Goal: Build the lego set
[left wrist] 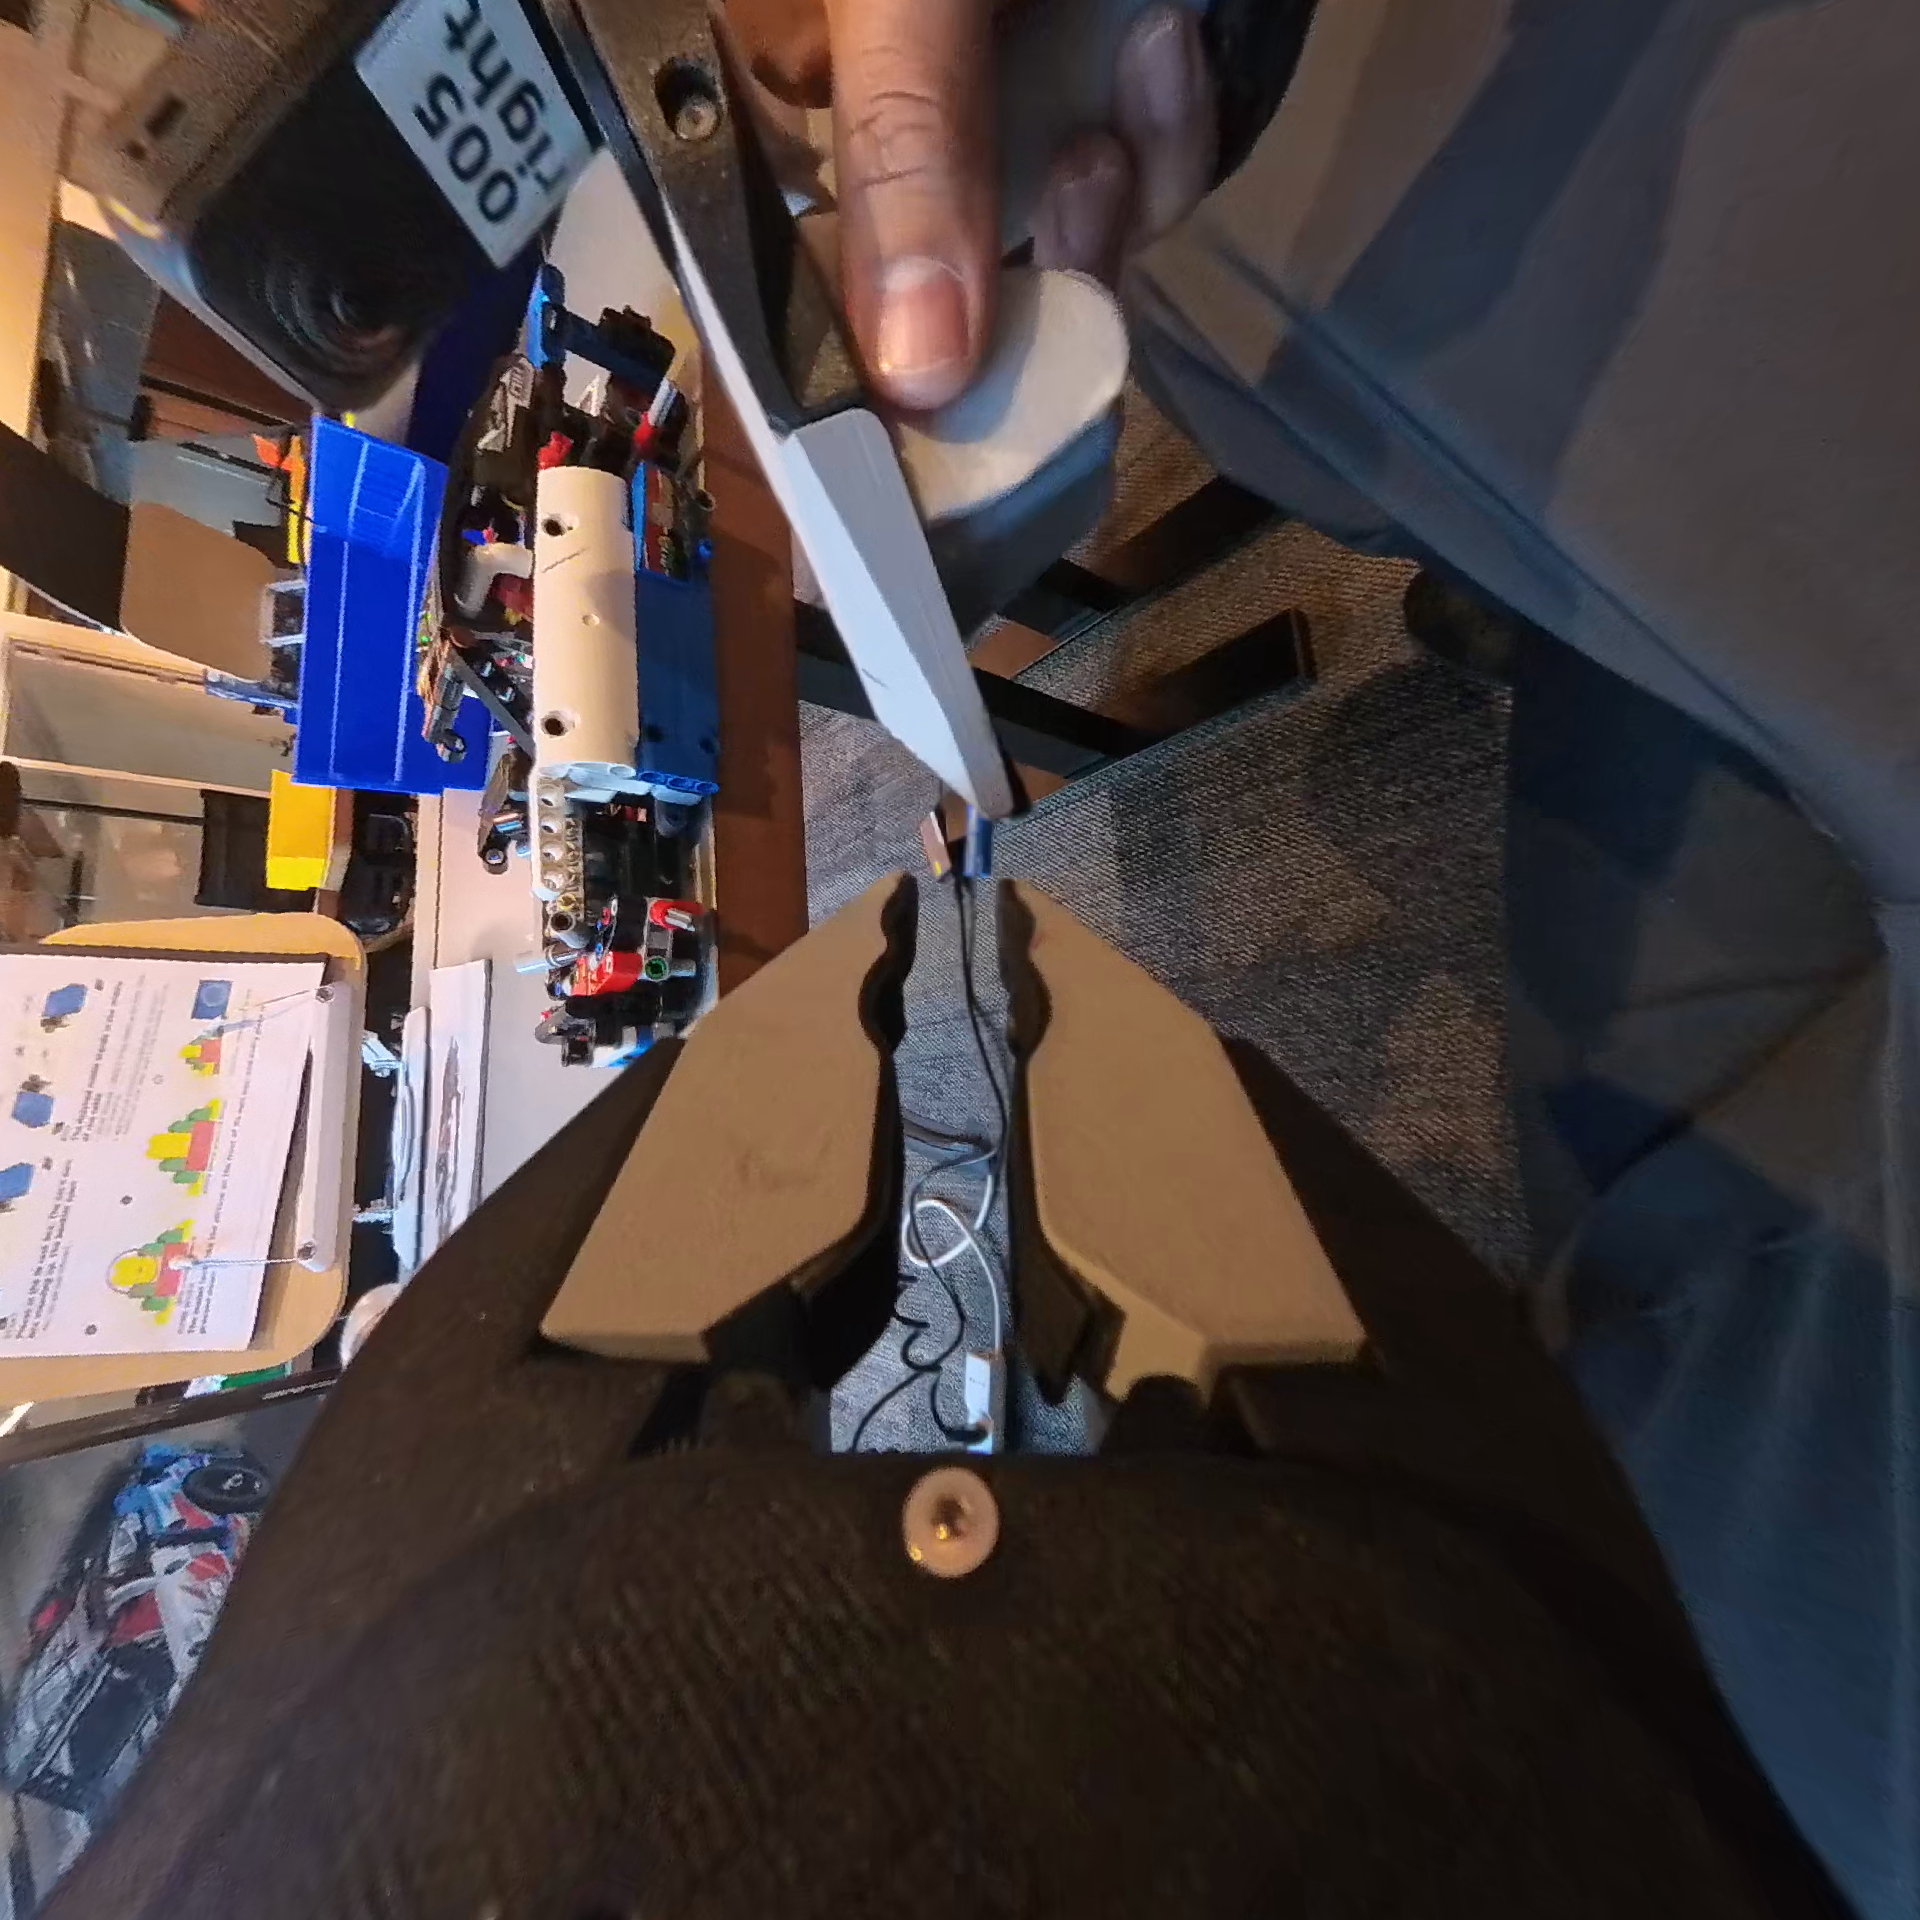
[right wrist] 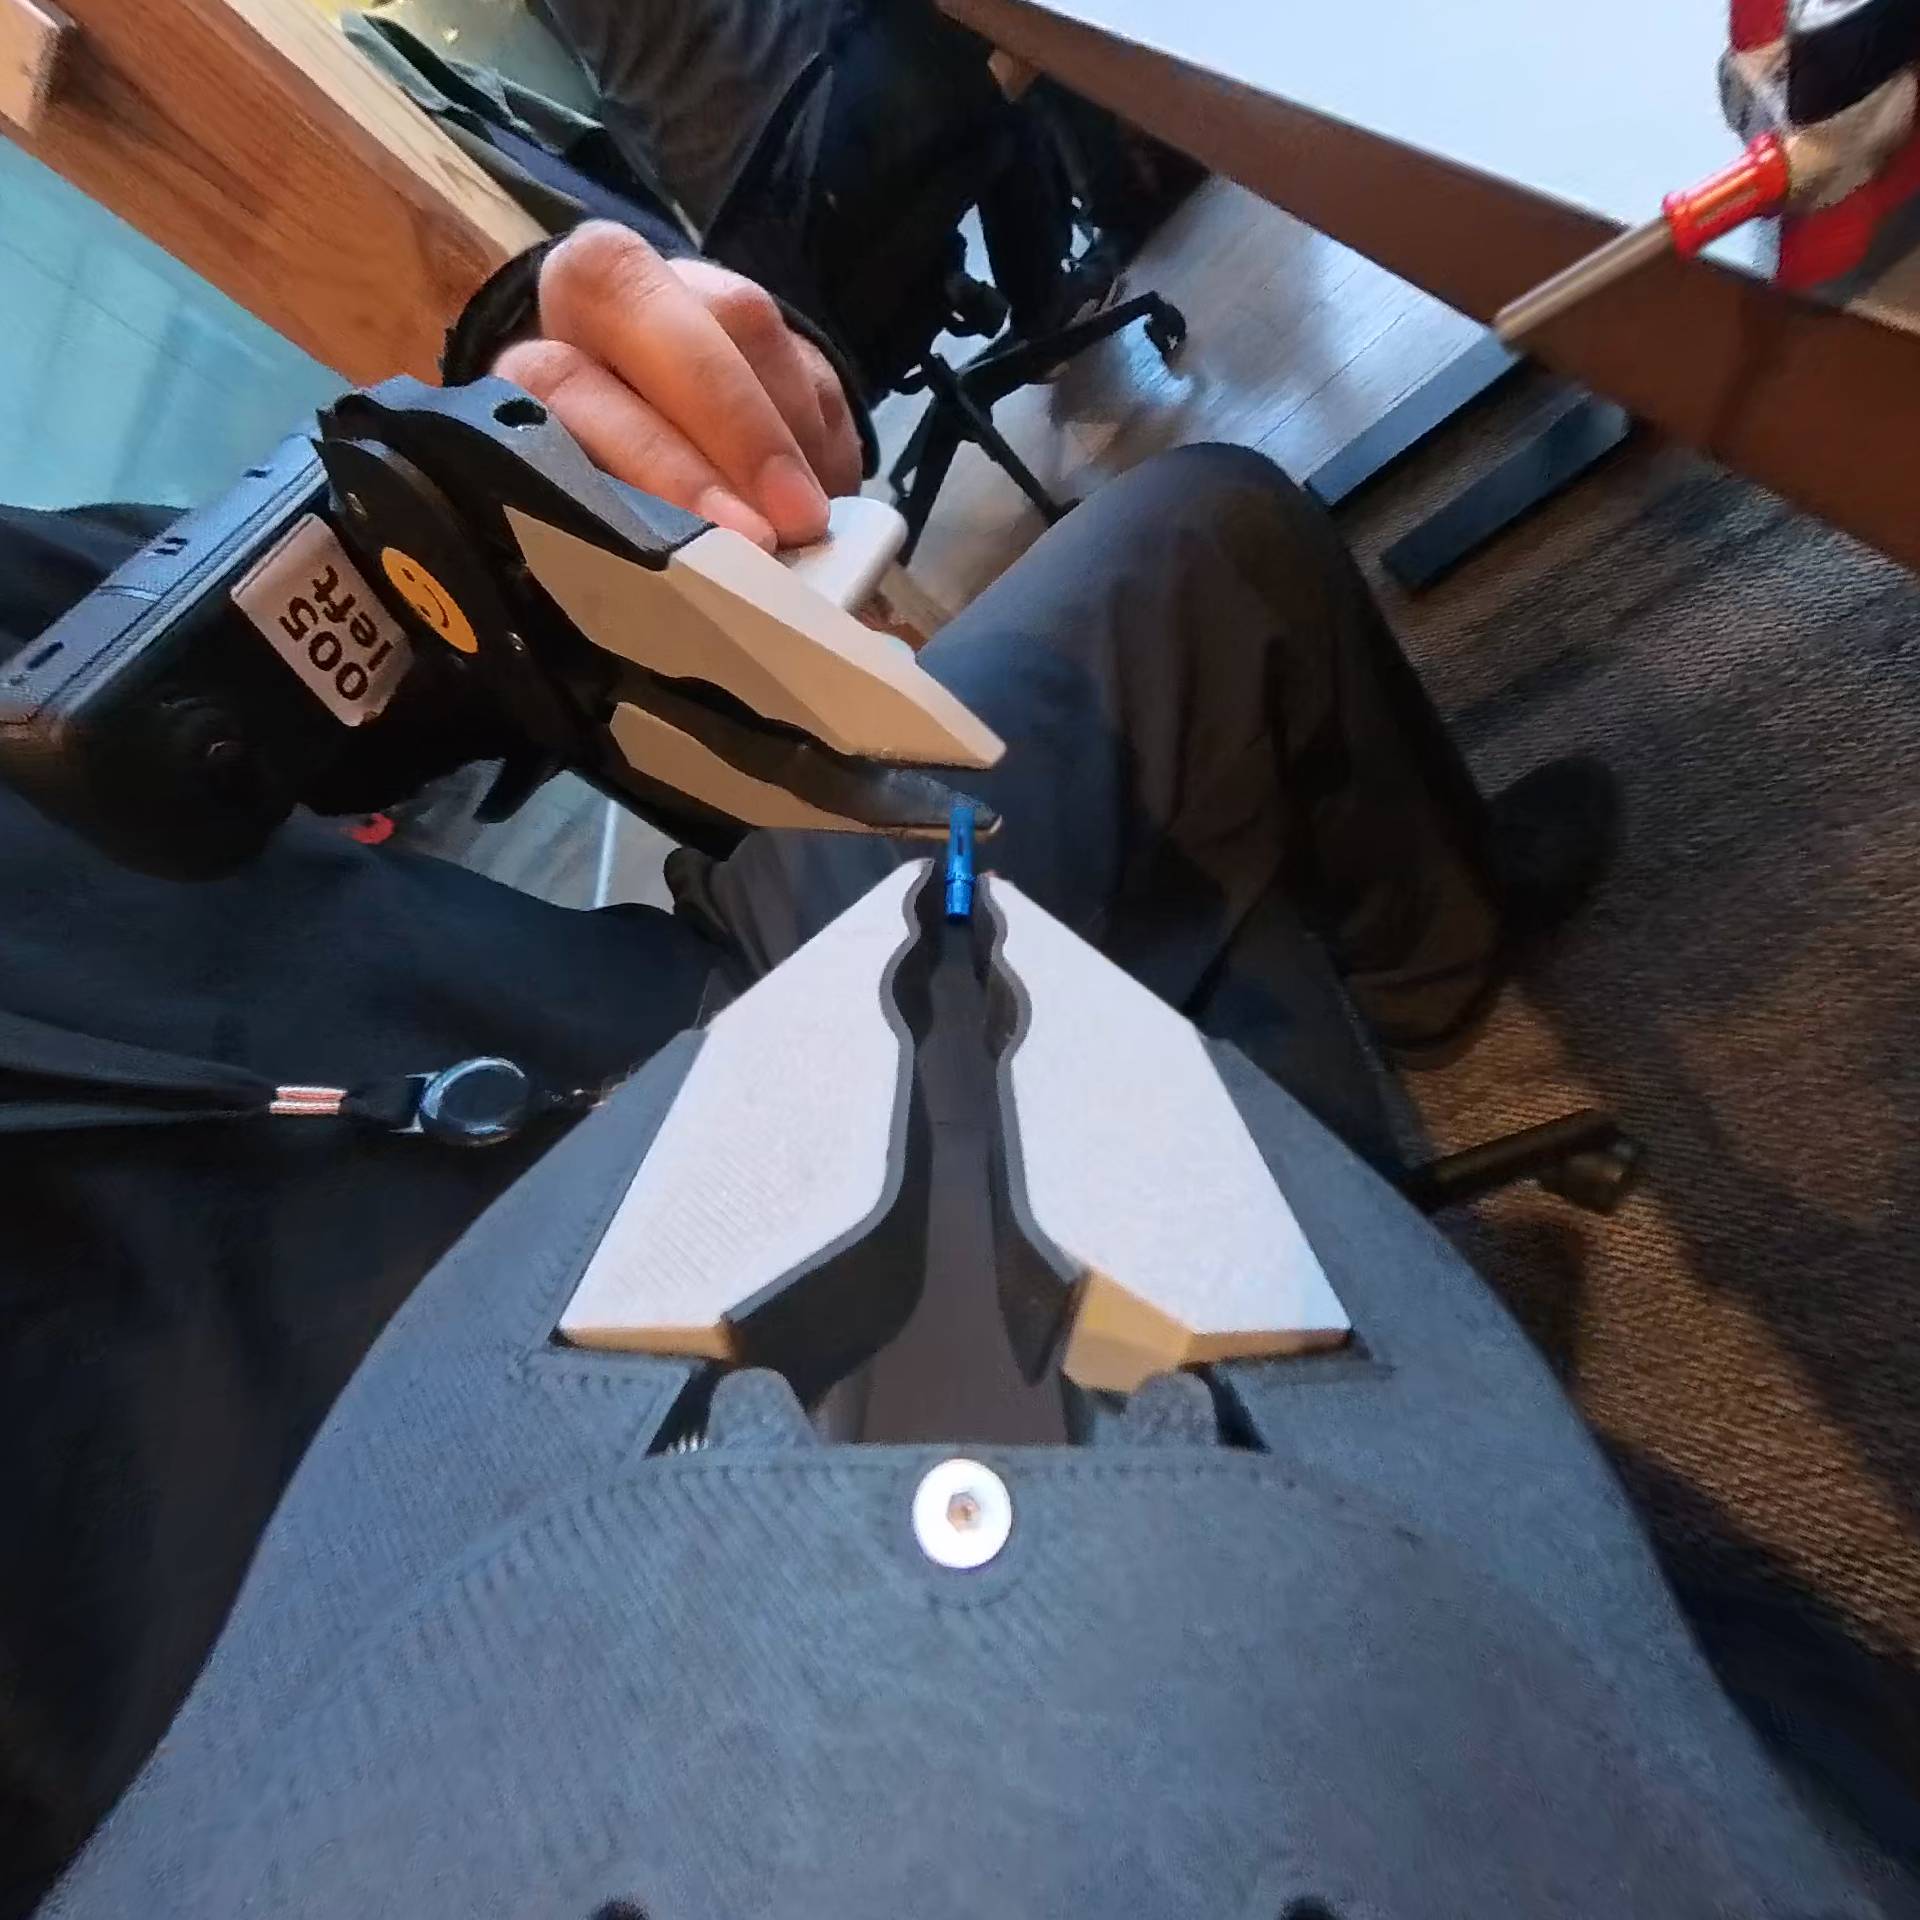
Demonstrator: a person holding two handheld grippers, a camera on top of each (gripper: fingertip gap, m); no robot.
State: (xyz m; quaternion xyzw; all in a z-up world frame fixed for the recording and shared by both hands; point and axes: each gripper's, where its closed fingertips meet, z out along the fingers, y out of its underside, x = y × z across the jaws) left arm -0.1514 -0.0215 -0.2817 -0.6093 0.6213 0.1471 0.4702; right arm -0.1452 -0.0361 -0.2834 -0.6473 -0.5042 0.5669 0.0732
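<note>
Blue pin [right wrist: 958, 881] sits pinched in the labelled right hand-held gripper [right wrist: 954, 883].

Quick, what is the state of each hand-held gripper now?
Left hand-held gripper: open, nothing held; its tips are at the blue pin.
Right hand-held gripper: closed on the blue pin, which sticks out past its tips.

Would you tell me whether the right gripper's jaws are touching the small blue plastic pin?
Touching: the right wrist view shows the right gripper pinching the small blue plastic pin at its tips.
</note>
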